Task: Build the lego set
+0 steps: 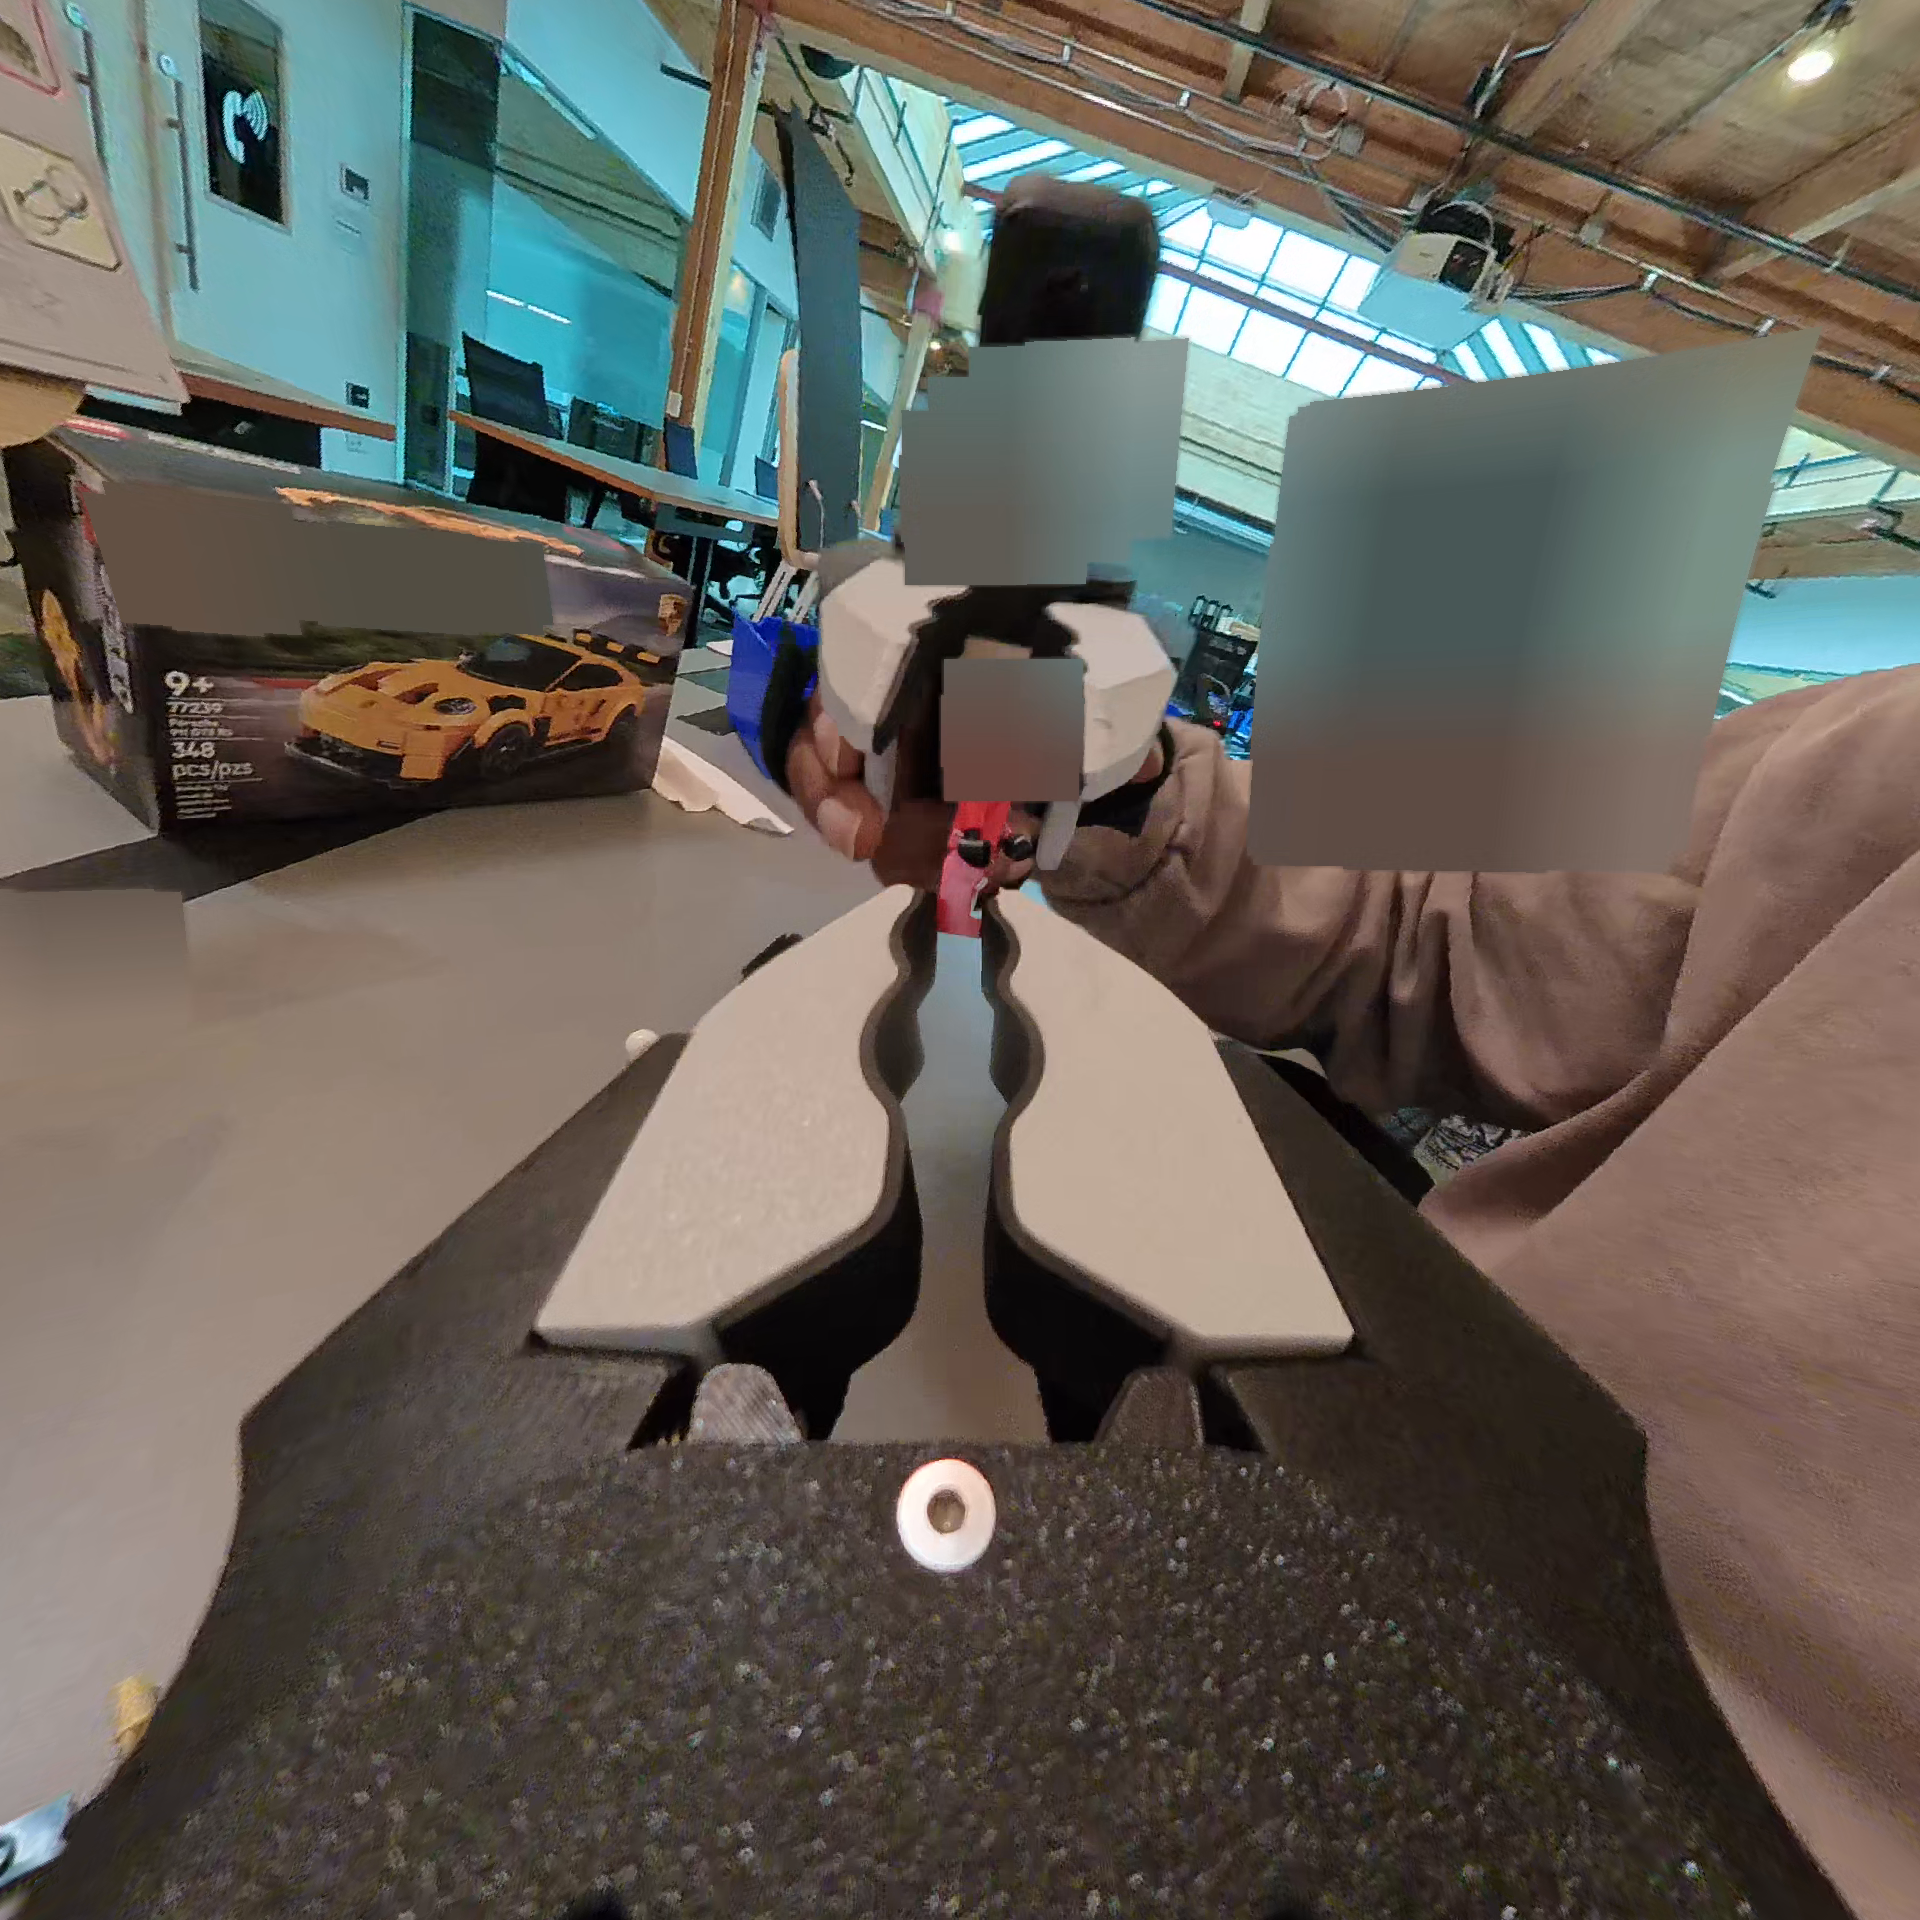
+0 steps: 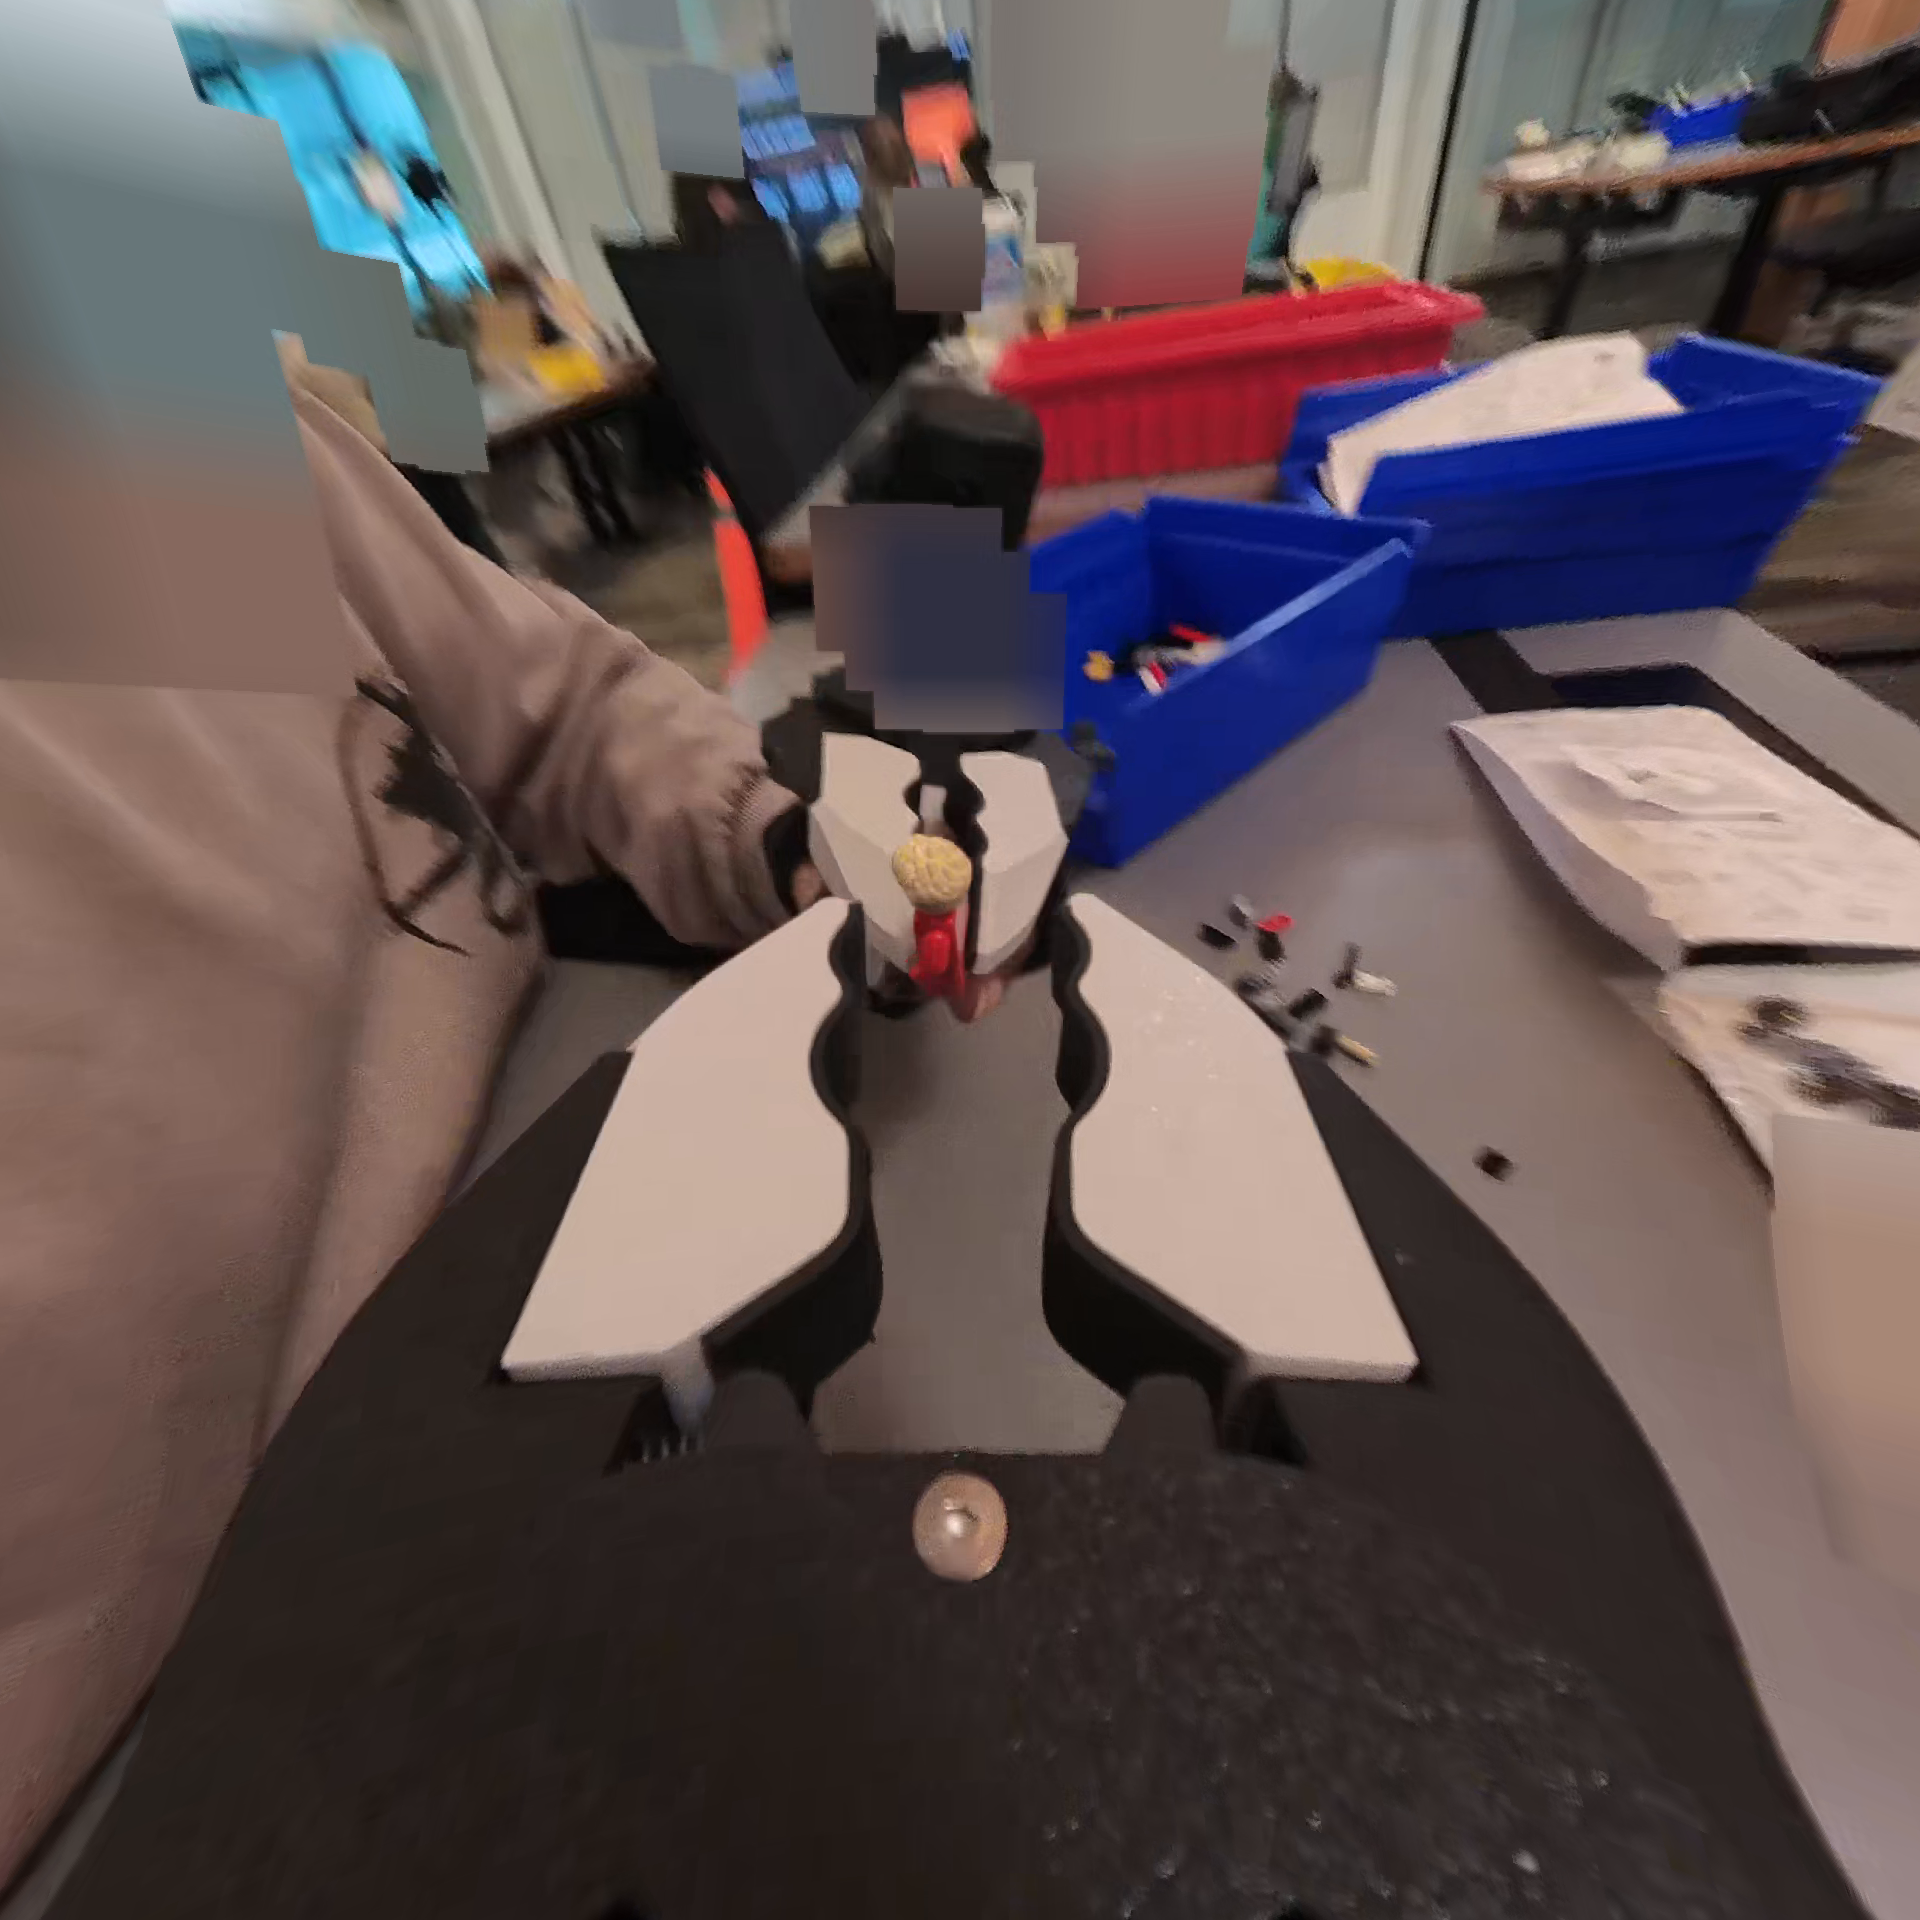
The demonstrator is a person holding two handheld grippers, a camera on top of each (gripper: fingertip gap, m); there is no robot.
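At frame centre, your left hand-held gripper point(image 1: 951, 914) pinches the small red plastic minifigure point(image 2: 938, 951) with tan hair, held above the grey tabletop point(image 2: 1382, 883). Your right hand-held gripper point(image 2: 956, 935) is spread and empty; next, I judge, close it gently on the figure to seat a part.

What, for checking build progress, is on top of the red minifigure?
A tan hair piece tops the red minifigure in the left gripper; the head beneath is covered.
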